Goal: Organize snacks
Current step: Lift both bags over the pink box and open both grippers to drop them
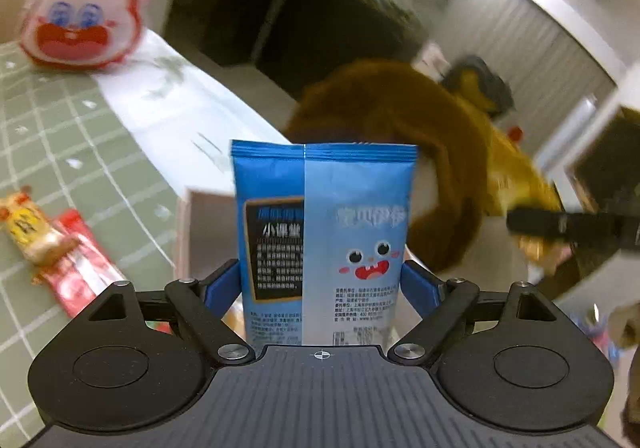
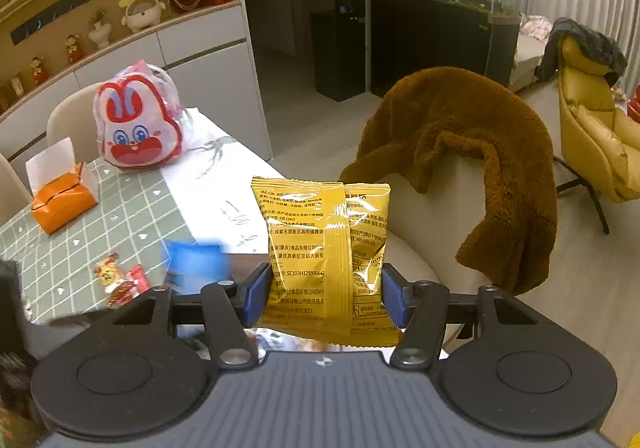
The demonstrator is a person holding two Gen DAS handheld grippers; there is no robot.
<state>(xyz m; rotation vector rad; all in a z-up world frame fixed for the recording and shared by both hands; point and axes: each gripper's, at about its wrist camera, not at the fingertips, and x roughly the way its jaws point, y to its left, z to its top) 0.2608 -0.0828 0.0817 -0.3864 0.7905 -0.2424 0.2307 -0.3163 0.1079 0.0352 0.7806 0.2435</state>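
The left gripper (image 1: 322, 280) is closed on a blue snack packet (image 1: 324, 232), its blue pads pressing the packet's two side edges, so the packet stands upright above the table with its back seam and cartoon face toward the camera; the right gripper (image 2: 325, 290) is likewise clamped on a yellow snack packet (image 2: 328, 260), held upright by its sides with the printed back facing the lens. Taking the rabbit-shaped bag (image 2: 136, 120) at the far end of the green checked tablecloth (image 2: 80, 232) as the landmark: the bag stands upright at the cloth's far edge, beside a white paper sheet with ink drawing (image 2: 212, 184) that runs from it toward the near table edge. Left of the rabbit bag in the right wrist view sits an orange tissue box (image 2: 62, 204) with a white sheet sticking up. Nearer the camera than the rabbit bag, two small packets lie flat on the cloth and touch each other: a yellow-and-white one (image 1: 30, 232) and a red one (image 1: 82, 268). To the right of the rabbit bag, off the table, a beige chair (image 2: 432, 208) carries a brown fleece blanket (image 2: 472, 136) draped over its back, and both held packets hang between the table edge and that chair
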